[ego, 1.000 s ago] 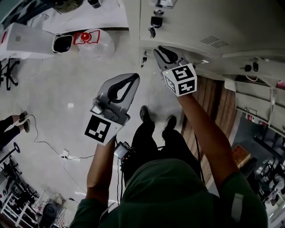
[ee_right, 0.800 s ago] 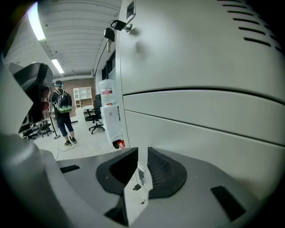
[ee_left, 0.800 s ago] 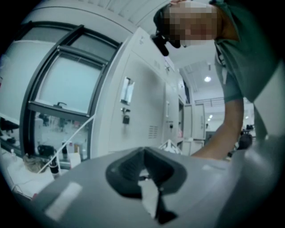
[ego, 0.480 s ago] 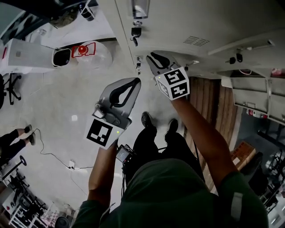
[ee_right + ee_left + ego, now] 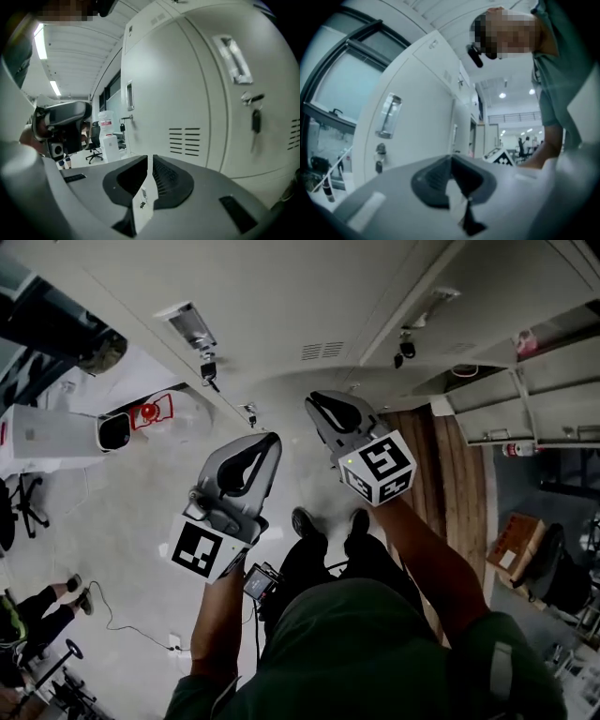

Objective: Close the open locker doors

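Fingers (image 5: pixel 433 178) of the left gripper (image 5: pixel 451 161) were pressed together at the tips, with nothing between them. The right gripper (image 5: pixel 150 160) had its fingers (image 5: pixel 171 177) closed to a hairline slit, likewise empty. In the head view the left gripper (image 5: pixel 269 439) sat just at 9 o'clock of centre and the right gripper (image 5: pixel 315 401) at 12 o'clock of centre. They were near each other but apart, both pointing toward 12 o'clock at the locker row. Shut locker doors (image 5: pixel 309 296) filled the frame from 11 to 1 o'clock. One had a key (image 5: pixel 208 369) hanging from its lock, and vent louvres (image 5: pixel 322 351) showed close to the right gripper's tip. Neither gripper touched a door. Open locker doors (image 5: pixel 525 413) stood out from the row at 2 to 3 o'clock, well apart from both grippers. The right gripper view faced a shut door with a recessed handle (image 5: pixel 232 52) at 1 o'clock and a water dispenser (image 5: pixel 107 136) at 9 o'clock. The person's shoes (image 5: pixel 305 521) stood near centre, beside a wood-plank floor (image 5: pixel 455 493) at 3 o'clock.
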Demonstrator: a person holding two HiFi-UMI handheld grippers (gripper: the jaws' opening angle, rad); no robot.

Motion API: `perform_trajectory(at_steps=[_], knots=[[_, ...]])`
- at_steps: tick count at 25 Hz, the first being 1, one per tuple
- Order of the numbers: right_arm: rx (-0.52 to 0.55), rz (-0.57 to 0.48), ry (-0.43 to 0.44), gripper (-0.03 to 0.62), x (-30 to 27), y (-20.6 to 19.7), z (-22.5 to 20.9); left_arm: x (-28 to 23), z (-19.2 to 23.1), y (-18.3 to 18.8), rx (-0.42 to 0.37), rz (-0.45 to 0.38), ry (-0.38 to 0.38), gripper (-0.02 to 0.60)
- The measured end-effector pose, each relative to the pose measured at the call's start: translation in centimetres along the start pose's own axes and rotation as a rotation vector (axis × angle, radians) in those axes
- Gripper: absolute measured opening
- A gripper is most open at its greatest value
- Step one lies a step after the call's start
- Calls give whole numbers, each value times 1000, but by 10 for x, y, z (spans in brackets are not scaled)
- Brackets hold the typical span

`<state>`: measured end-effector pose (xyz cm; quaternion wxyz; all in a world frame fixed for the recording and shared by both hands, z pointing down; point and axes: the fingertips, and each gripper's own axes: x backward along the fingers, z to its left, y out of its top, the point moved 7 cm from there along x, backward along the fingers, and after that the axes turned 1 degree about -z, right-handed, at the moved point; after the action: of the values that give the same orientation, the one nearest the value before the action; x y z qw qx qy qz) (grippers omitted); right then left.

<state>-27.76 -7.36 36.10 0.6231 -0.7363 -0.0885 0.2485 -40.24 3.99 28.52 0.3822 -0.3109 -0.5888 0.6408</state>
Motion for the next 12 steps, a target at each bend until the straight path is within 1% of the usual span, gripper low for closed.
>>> perform_trajectory(at_steps=[6,9,12], knots=[[-5,-70,-109,32,81,33,-28,-40,-33,23,32,-6,-164,5],[4,-103,-159,32,118,47,-38,-62,-53,38,22,-9,-233,5],[32,-126,-198,32,155,62,-47,-83,-76,51,7,-15,-278,5]])
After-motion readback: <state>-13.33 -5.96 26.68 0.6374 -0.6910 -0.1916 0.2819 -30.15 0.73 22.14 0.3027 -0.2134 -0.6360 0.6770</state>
